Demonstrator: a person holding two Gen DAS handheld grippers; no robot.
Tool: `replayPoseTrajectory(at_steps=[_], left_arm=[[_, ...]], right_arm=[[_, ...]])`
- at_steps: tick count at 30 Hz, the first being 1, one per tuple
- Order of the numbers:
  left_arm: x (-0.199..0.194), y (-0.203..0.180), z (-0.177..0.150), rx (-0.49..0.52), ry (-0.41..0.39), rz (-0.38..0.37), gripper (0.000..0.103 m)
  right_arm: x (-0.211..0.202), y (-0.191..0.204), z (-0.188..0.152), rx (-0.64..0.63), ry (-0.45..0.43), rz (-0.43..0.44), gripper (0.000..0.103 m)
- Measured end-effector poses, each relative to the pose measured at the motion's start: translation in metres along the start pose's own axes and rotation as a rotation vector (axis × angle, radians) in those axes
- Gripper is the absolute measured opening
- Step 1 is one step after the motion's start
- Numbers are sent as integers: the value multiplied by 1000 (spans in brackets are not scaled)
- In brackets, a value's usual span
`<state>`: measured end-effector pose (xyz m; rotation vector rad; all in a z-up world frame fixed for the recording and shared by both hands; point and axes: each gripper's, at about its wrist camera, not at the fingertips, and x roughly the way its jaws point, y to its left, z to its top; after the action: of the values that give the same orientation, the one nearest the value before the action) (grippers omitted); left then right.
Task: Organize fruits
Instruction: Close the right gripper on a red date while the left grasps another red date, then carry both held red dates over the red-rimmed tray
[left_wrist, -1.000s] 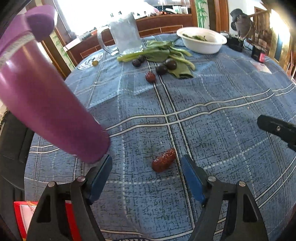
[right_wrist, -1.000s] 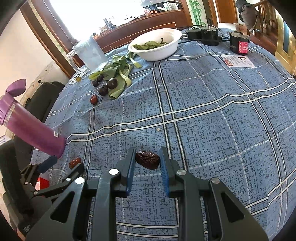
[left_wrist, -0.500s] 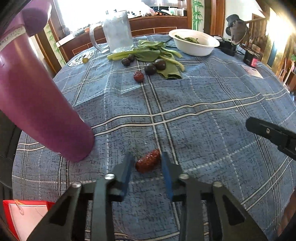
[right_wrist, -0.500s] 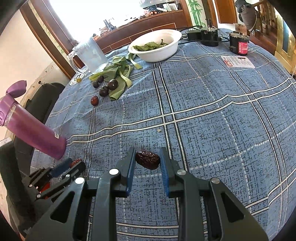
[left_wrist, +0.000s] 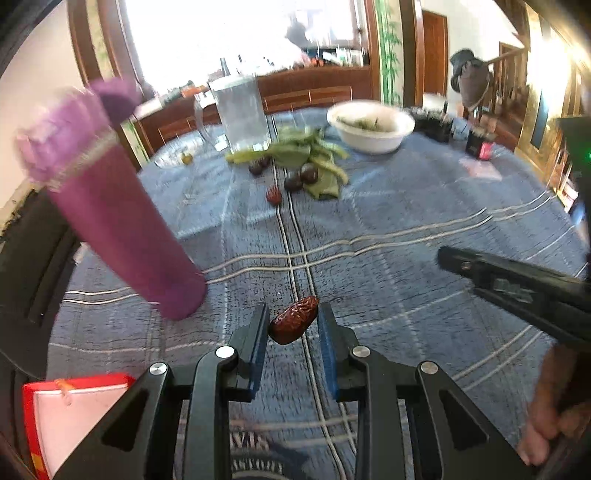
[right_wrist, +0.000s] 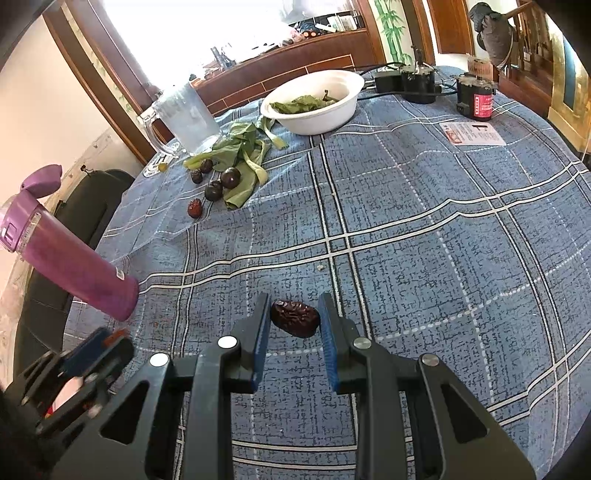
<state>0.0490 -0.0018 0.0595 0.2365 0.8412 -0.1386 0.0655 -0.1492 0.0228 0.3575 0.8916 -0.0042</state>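
Left wrist view: your left gripper (left_wrist: 292, 321) is clamped on a red date (left_wrist: 294, 320), lifted above the blue tablecloth (left_wrist: 388, 229).

Right wrist view: your right gripper (right_wrist: 293, 319) is clamped on a dark date (right_wrist: 295, 318) at the tablecloth.

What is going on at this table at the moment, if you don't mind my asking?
A person is sorting fruit with a pair of handheld tongs. The left tongs are closed on a reddish date, and the right tongs are closed on a darker date above the blue checked tablecloth. More dates and dark plums lie by the green leaves near the white bowl. A purple bottle stands at the left.
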Motion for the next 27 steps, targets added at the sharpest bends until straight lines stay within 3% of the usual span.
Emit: replayPoseTrajectory(at_steps=[6, 13, 27], left_arm=[[-56, 0, -14, -16, -102, 79, 26], [-102, 12, -37, -35, -177, 148, 26], [-142, 60, -81, -128, -232, 197, 26]], right_arm=[[-17, 7, -4, -28, -61, 14, 28], [-43, 20, -17, -43, -127, 93, 28], [-85, 80, -70, -148, -146, 168, 28]])
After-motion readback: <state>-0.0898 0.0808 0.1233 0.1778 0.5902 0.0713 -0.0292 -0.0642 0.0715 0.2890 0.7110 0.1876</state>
